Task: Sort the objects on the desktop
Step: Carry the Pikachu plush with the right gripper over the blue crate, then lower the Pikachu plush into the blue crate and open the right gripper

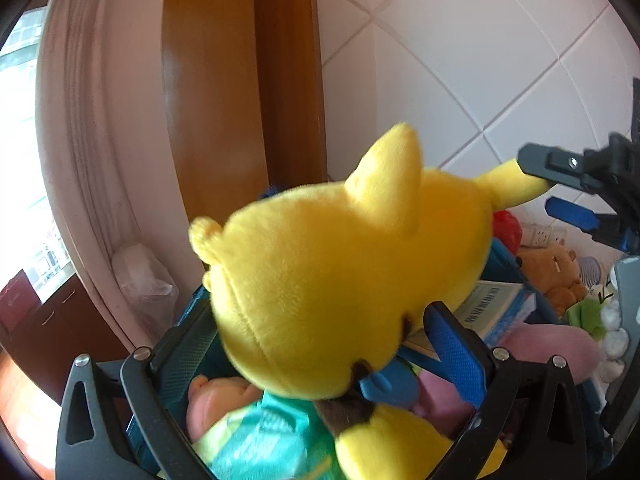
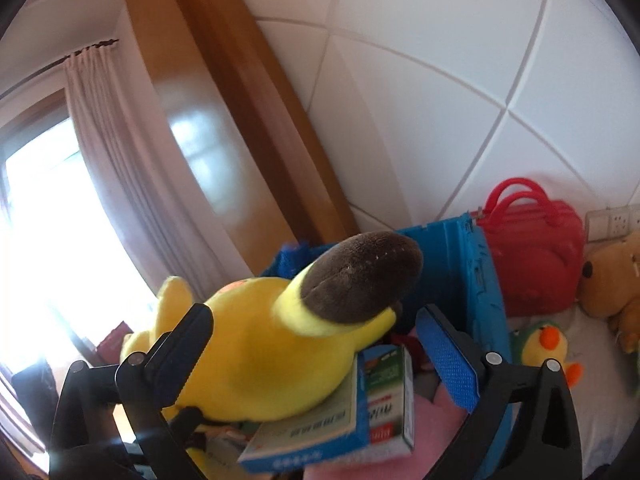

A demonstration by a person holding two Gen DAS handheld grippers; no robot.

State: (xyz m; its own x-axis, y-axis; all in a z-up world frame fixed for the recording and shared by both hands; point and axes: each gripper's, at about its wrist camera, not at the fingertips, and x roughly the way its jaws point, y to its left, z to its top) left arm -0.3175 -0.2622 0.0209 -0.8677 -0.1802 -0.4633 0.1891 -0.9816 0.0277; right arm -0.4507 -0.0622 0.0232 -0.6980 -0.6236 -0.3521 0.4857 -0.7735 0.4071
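Yellow plush (image 1: pixel 320 280) lies between both open tools (image 1: pixel 320 344) (image 2: pixel 320 352), over the blue crate (image 2: pixel 460 264).

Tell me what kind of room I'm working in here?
Most likely a home bedroom or living room, not a lab. A curtain hangs by a bright window, a wooden cabinet stands against the tiled wall, and a teddy bear sits beside a blue crate of toys.

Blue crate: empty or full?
Full. The blue crate holds boxes, a pink plush, with the yellow plush on top.
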